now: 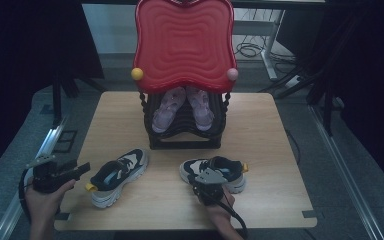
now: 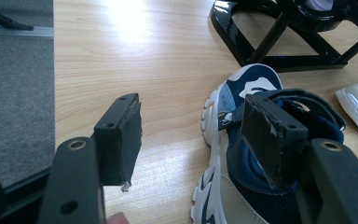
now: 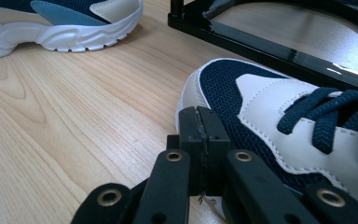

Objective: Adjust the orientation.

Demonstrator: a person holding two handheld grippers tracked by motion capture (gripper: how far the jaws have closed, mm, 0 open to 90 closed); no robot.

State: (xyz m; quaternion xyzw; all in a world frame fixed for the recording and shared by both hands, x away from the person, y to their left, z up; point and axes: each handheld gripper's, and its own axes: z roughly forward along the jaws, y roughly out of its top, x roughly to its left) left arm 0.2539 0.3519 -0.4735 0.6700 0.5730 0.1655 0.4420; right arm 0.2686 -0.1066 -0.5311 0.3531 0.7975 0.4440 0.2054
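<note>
Two navy-and-white sneakers lie on the wooden table [image 1: 260, 130]. The left sneaker [image 1: 120, 175] has its toe toward the rack and a yellow tab at its heel. My left gripper [image 1: 84, 168] hovers at the table's left edge beside it, jaws open and empty. In the left gripper view the left gripper [image 2: 191, 116] has that sneaker [image 2: 249, 81] under its right jaw. My right gripper [image 1: 202, 176] sits against the near side of the right sneaker [image 1: 220, 169]. Its pads are pressed together, shut on nothing. In the right gripper view the right gripper [image 3: 204, 119] is just left of the shoe's toe [image 3: 284, 107].
A black shoe rack [image 1: 185, 142] with a red wavy top [image 1: 184, 45] stands at the back middle of the table. A pink pair of shoes [image 1: 182, 107] rests inside it. Bare wood lies between the two sneakers and along the table's right side.
</note>
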